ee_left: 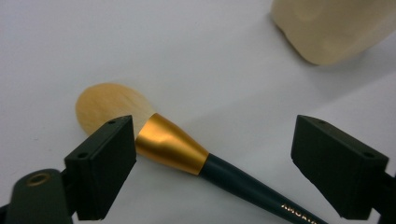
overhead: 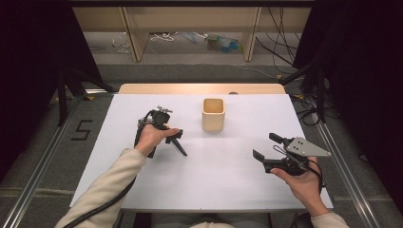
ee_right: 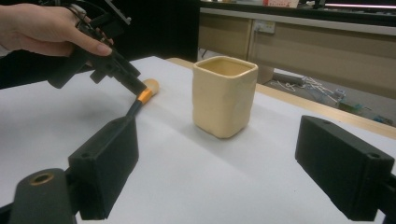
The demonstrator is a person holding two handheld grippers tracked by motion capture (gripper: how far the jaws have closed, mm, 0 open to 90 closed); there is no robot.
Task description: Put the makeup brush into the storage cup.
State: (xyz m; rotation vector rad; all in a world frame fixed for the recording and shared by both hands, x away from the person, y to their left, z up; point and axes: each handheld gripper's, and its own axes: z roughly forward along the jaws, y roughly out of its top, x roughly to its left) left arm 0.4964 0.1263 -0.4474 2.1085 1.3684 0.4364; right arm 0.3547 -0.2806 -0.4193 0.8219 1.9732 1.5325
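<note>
I had the left gripper low over the makeup brush, its jaws spread wide and straddling the brush without pinching it. The brush lay flat on the white table, left of the cream square cup and apart from it. In the left gripper view its long axis ran diagonally: the pale bristle head pointed to the upper left, past the gold ferrule, and the dark handle trailed to the lower right. My right gripper hung well off to the right, jaws spread, holding nothing.
</note>
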